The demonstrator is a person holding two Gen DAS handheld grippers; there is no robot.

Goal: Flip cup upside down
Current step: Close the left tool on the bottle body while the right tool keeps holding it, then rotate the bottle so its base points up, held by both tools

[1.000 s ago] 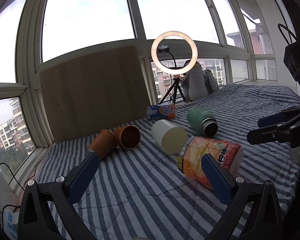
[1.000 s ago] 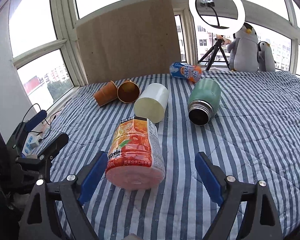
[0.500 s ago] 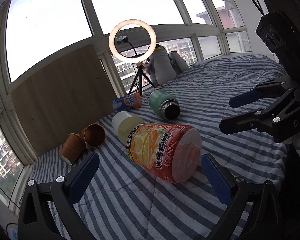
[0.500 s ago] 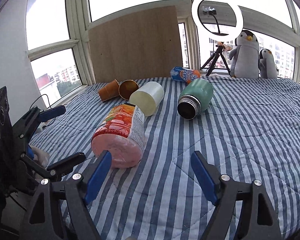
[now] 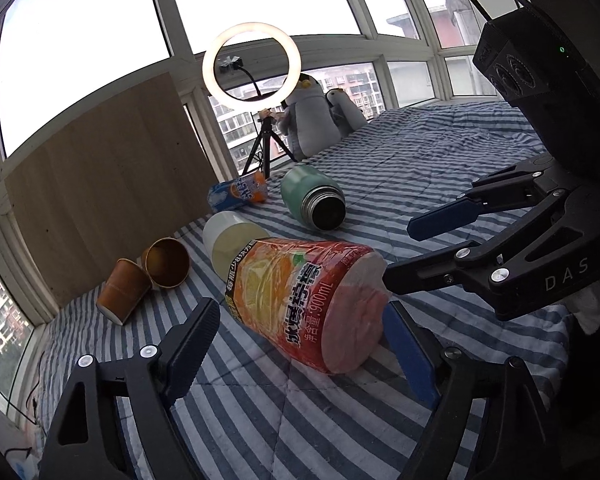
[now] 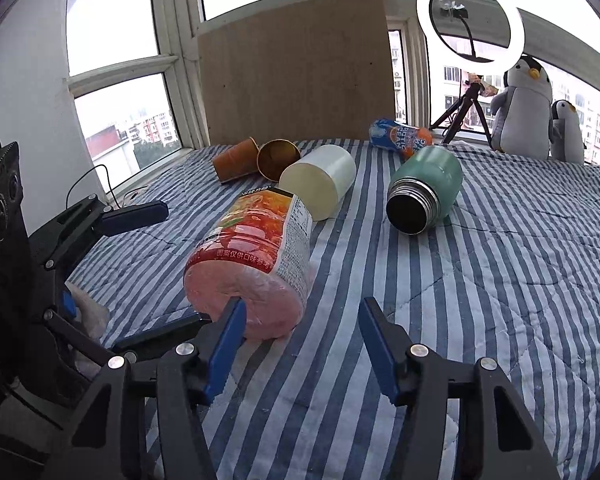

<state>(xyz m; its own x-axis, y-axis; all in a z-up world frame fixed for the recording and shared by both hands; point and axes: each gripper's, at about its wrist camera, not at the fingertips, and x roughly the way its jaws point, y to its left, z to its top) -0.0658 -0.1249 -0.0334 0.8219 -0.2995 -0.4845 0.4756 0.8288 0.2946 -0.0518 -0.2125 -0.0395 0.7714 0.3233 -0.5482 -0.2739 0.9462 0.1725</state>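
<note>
On the striped blanket (image 6: 480, 280) nothing has yet been flipped; every container is seen lying on its side, so the whole task is judged to remain.

Farthest left, two brown paper cups (image 6: 256, 158) are laid against each other near the wooden board (image 6: 296, 68). Next to them a cream cup (image 6: 318, 186) rests with its flat base turned toward the cameras. In front of it the large orange juice bottle (image 6: 252, 264) is stretched out, its pink bottom nearest the grippers. Which vessel is meant as the cup cannot be settled; the bottle seems the one being approached.

The left gripper (image 5: 300, 350) is held wide open, its fingers straddling the bottle's base without visible contact, nothing grasped. The right gripper (image 6: 302, 344) is likewise spread and empty, one finger just beside the bottle's bottom edge.

Further right a green flask (image 6: 424, 188) lies open-mouthed, a small drink can (image 6: 400, 138) behind it, then a ring light (image 6: 470, 20) and plush penguins (image 6: 528, 108). The two grippers crowd the same spot, so collision is a risk.
</note>
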